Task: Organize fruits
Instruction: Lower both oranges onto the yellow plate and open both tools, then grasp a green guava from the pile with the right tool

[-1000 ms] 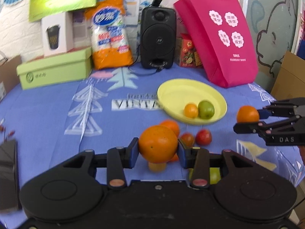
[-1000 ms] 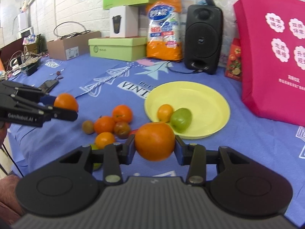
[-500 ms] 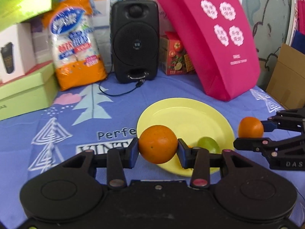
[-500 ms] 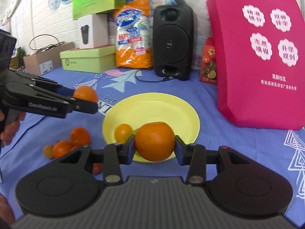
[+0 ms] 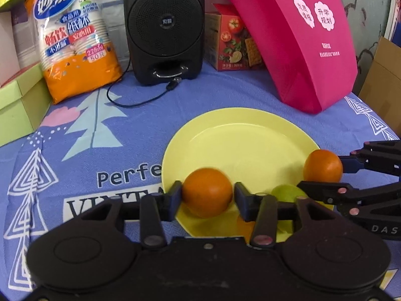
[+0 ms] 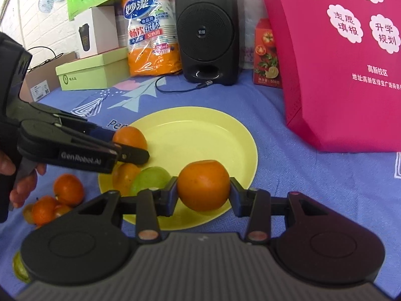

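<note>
Right wrist view — both grippers' fingers pinch oranges over yellow plate [image 6: 240, 135], speaker [image 6: 206, 30] behind.

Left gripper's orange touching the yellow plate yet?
Cannot tell. In the left wrist view the orange overlaps the plate with a shadow beneath; the right wrist view shows the left gripper holding it over the rim, underside hidden.

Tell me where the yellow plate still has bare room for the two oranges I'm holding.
The yellow plate is bare across its middle and far half, toward the speaker and pink bag. Its near-left edge is crowded: a green fruit and a small orange fruit sit there. Off the plate, more loose fruits crowd the cloth on the left.
</note>
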A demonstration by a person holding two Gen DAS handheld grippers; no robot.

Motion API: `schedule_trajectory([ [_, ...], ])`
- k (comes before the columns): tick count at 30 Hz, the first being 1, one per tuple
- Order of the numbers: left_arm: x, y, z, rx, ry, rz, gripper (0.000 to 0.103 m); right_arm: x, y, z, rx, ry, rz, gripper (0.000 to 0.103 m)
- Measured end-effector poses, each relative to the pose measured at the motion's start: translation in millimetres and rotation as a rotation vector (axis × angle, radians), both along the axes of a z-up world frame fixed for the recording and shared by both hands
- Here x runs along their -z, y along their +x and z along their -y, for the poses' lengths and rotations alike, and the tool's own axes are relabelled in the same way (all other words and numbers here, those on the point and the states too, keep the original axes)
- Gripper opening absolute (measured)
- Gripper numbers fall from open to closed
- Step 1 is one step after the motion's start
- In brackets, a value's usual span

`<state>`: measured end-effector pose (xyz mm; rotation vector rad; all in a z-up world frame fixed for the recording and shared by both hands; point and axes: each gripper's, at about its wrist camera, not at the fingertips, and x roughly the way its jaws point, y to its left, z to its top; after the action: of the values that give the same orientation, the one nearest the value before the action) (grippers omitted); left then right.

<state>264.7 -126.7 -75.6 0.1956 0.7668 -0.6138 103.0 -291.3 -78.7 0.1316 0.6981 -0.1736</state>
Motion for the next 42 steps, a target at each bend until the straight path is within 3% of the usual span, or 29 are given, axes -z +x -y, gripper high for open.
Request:
schedule_trajectory([
  [4, -15, -11, -6, -0.026, -0.030, 0.048, 0.084, -2, 1, -3, 0.000, -0.012, -0.002, 0.042],
  [9, -37, -25, -25, -0.049, -0.086, 0.081, 0.085, -17, -12, -6, 0.016, -0.036, 0.044, 0.049],
  [12, -48, -37, -41, -0.079, -0.109, 0.101, 0.091, -27, -20, -9, 0.014, -0.050, 0.059, 0.049],
  [24, -63, -98, -117, -0.190, -0.111, 0.147, 0.092, -49, -56, -47, -0.067, -0.082, 0.081, 0.052],
  [34, -30, -147, -168, -0.251, -0.105, 0.064, 0.092, -38, -78, -92, -0.225, -0.113, 0.012, 0.053],
  [42, -10, -163, -169, -0.237, -0.078, 0.026, 0.091, -31, -93, -128, -0.392, -0.101, -0.022, 0.053],
])
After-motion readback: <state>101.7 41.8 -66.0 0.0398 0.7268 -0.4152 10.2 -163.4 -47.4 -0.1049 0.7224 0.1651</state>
